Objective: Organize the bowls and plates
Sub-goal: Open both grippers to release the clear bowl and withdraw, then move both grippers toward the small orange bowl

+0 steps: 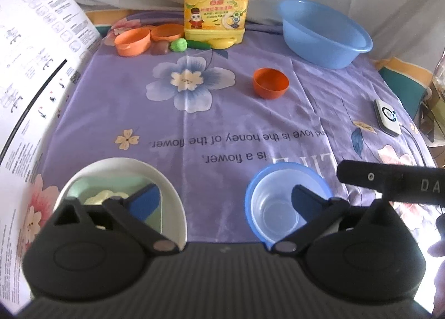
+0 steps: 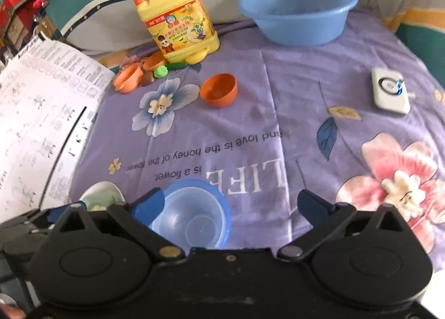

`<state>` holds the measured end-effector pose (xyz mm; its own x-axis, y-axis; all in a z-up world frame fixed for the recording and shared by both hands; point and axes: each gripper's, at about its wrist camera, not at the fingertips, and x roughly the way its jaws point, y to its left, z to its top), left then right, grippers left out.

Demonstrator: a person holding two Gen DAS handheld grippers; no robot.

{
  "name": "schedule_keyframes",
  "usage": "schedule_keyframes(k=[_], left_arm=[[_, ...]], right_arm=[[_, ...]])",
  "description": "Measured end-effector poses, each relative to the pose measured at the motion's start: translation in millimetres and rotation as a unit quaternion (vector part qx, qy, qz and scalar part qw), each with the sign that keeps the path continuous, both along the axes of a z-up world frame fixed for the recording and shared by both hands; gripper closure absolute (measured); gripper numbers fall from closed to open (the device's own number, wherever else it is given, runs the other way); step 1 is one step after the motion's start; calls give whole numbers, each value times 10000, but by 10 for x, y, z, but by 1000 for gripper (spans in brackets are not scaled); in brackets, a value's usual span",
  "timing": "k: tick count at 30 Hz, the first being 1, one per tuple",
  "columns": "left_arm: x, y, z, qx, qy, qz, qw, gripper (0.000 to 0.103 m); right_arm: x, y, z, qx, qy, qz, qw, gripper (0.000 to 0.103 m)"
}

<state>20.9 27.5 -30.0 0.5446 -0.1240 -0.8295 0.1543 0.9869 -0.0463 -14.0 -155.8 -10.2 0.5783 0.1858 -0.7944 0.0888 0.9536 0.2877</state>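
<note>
A small blue bowl (image 1: pixel 267 207) stands upright on the purple flowered cloth, close in front of both grippers. A white plate (image 1: pixel 172 193) with a pale green inside lies to its left. My left gripper (image 1: pixel 225 198) is open, with one fingertip over the plate, the other over the blue bowl, and only cloth between them. My right gripper (image 2: pixel 229 203) is open too. The blue bowl (image 2: pixel 194 221) sits by its left finger and the white plate (image 2: pixel 116 189) lies further left. An orange bowl (image 1: pixel 269 82) (image 2: pixel 219 91) sits alone mid-table.
At the back stand a large blue basin (image 1: pixel 322 32) (image 2: pixel 297 10), a yellow detergent jug (image 1: pixel 215 4) (image 2: pixel 178 21), two orange cups (image 1: pixel 132 41) and small toy items. A printed paper sheet (image 1: pixel 36 68) covers the left. A white device (image 2: pixel 389 91) lies at the right.
</note>
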Motion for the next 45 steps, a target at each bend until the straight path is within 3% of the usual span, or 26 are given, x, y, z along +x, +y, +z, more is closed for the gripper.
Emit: schedule_keyframes(k=[11,21,37,45], left_arm=[[-58,48,86,54,-147,26,9999,0],[180,73,143,28,-205,127,9997,0],[1027,-163,90,136,-282,117,9994,0],[1574,-343,-138,204,-140,142,9996,0]], right_arm=[[-90,-35,80,-192,-173,-53,9997,0],[5,-131,96,-237,-199,-246,9992,0],[797,-266,88,-57,-285,-564,9980,0],[1402,-287,-84,132,-199,-689,9973,22]])
